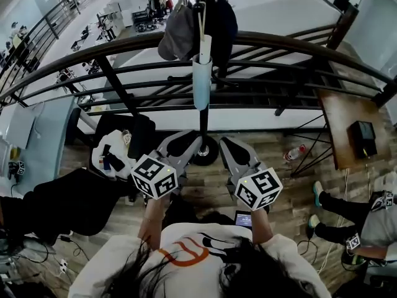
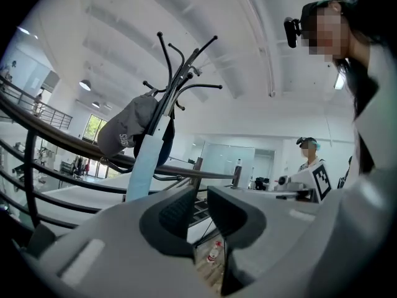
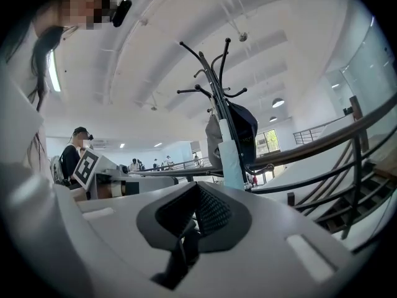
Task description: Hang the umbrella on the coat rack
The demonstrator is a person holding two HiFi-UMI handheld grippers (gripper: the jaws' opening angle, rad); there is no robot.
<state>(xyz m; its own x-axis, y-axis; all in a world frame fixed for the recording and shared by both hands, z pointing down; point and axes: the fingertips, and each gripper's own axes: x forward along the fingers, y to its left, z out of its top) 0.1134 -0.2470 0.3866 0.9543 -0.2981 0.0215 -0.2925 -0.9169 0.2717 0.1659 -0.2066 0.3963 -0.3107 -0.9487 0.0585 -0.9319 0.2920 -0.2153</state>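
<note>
A folded light-blue umbrella point(image 1: 201, 79) hangs upright against the pole of the black coat rack point(image 1: 203, 126), just beyond the curved railing. It also shows as the blue umbrella point(image 2: 146, 160) in the left gripper view and as the umbrella point(image 3: 231, 160) in the right one. A grey cap point(image 1: 177, 33) and a dark bag point(image 1: 223, 23) hang higher on the rack. My left gripper point(image 1: 182, 144) is below the rack's base, its jaws slightly apart and empty point(image 2: 201, 197). The right gripper point(image 1: 234, 151) is beside it, apart from the umbrella, pads pressed together on nothing point(image 3: 196, 194).
A dark curved railing point(image 1: 124, 45) runs between me and the rack. A wooden table point(image 1: 347, 123) with a black box point(image 1: 363, 138) stands at the right. A bottle point(image 1: 294, 154) lies on the floor, a seated person point(image 1: 366, 222) is lower right, and a black chair point(image 1: 133, 135) is left.
</note>
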